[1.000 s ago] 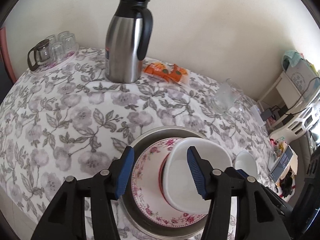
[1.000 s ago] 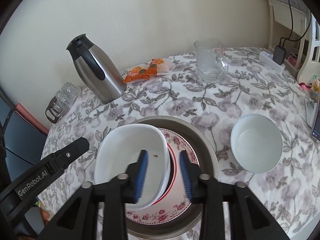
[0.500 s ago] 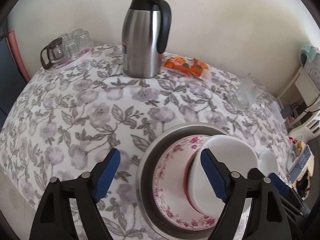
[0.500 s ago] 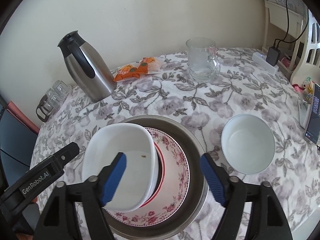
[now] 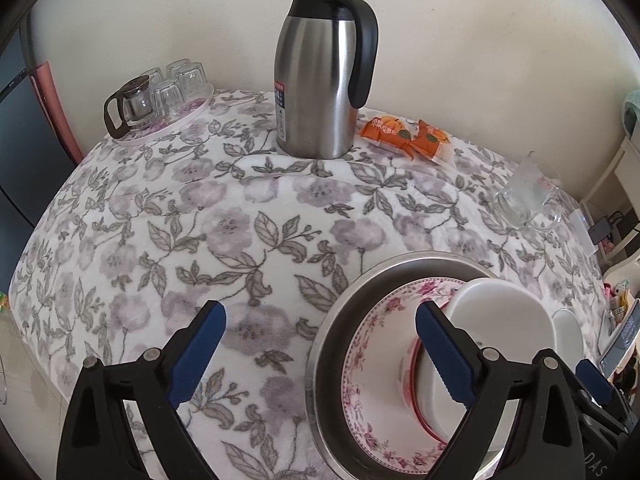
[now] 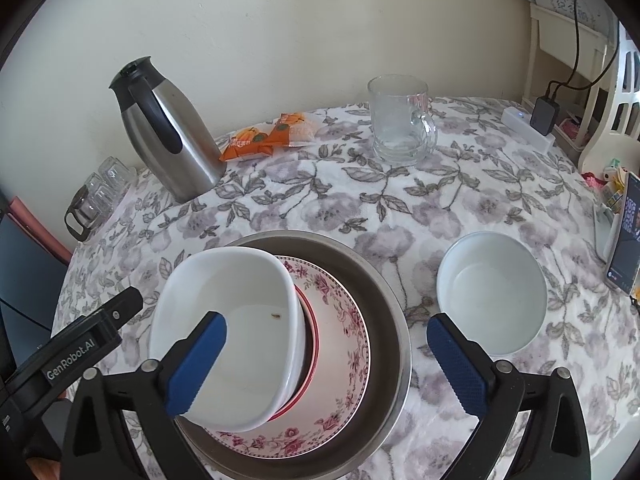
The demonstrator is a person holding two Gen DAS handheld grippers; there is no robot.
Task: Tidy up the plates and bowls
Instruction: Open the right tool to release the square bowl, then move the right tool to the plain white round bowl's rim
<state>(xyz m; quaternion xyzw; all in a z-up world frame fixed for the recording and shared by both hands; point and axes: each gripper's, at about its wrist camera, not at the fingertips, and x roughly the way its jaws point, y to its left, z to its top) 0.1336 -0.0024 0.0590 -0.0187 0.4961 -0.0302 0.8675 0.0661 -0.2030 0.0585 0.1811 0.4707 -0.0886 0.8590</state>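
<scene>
A stack stands near the table's front: a steel pan [image 6: 380,292], a pink-flowered plate [image 6: 344,332] in it, a red-rimmed bowl [image 6: 310,336], and a white squarish bowl [image 6: 232,320] on top, tilted. The stack also shows in the left wrist view, with the pan [image 5: 332,320], the plate [image 5: 376,340] and the white bowl [image 5: 500,312]. A round white bowl [image 6: 492,292] sits alone to the right. My right gripper [image 6: 326,360] is open and empty above the stack. My left gripper [image 5: 318,352] is open and empty, left of the stack.
A steel thermos jug [image 5: 324,76], orange snack packets [image 5: 404,132], a glass mug [image 6: 400,128] and a tray of small glasses [image 5: 160,96] stand at the back. A phone [image 6: 624,236] and a charger [image 6: 540,116] are at the right edge.
Both grippers have opened wide and drawn back from the white squarish bowl, which stays on the stack. The left gripper has shifted left.
</scene>
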